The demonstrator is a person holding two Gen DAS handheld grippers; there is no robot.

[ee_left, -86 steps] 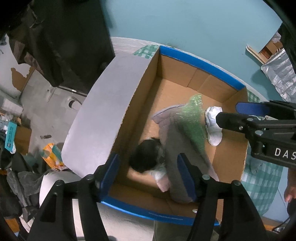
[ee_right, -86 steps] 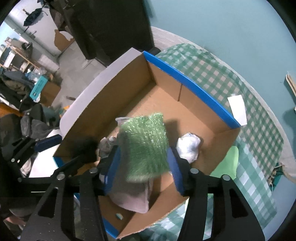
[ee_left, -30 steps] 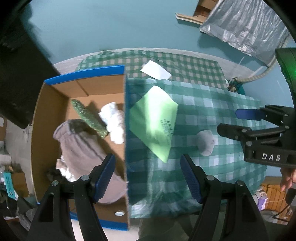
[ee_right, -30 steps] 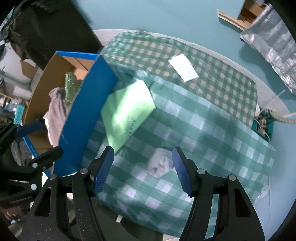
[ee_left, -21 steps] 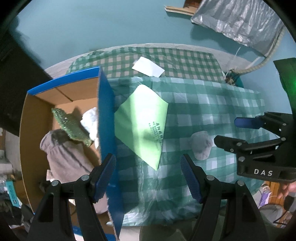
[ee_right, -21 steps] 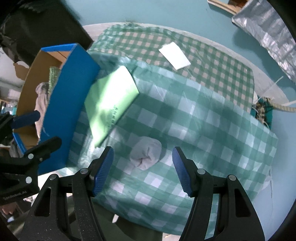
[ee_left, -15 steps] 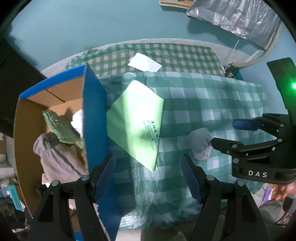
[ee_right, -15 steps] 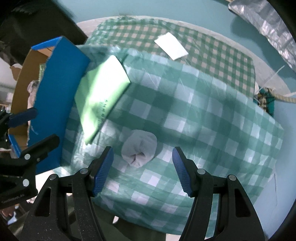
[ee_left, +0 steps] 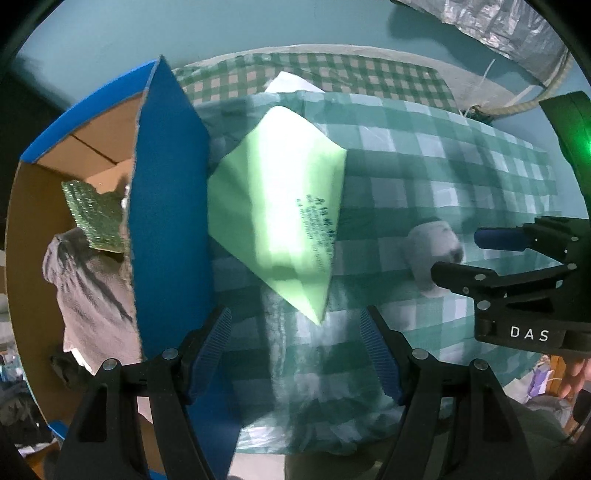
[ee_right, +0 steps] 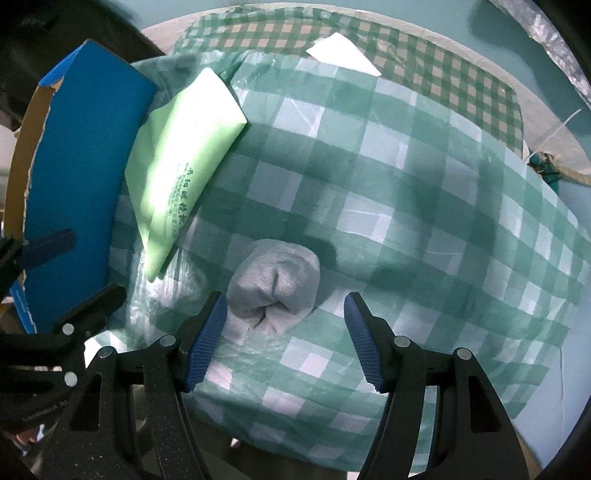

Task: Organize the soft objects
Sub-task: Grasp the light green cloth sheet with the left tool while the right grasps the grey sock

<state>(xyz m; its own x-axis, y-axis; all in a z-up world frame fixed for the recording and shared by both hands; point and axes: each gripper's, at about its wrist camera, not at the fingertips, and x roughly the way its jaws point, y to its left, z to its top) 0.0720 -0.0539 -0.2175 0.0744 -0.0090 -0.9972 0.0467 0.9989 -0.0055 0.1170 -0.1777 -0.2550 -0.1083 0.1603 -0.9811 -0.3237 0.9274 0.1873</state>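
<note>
A grey rolled sock (ee_right: pixel 275 282) lies on the green checked cloth (ee_right: pixel 424 206); it also shows in the left wrist view (ee_left: pixel 432 254). My right gripper (ee_right: pixel 282 325) is open and empty, just above the sock, which lies toward its left finger. My left gripper (ee_left: pixel 295 339) is open and empty above the cloth by the box wall. The blue cardboard box (ee_left: pixel 170 206) at the left holds a green bubble-wrap piece (ee_left: pixel 96 216) and a grey garment (ee_left: pixel 92 291). A light green bag (ee_left: pixel 280 218) lies flat next to the box.
A white paper slip (ee_right: pixel 343 53) lies at the far side of the cloth. A silver foil sheet (ee_left: pixel 491 22) hangs on the teal wall at the upper right. Clutter sits on the floor at the far left.
Both grippers have left the box and moved right over the table. The green bubble wrap stays in the box. The right gripper has come down close to the grey sock.
</note>
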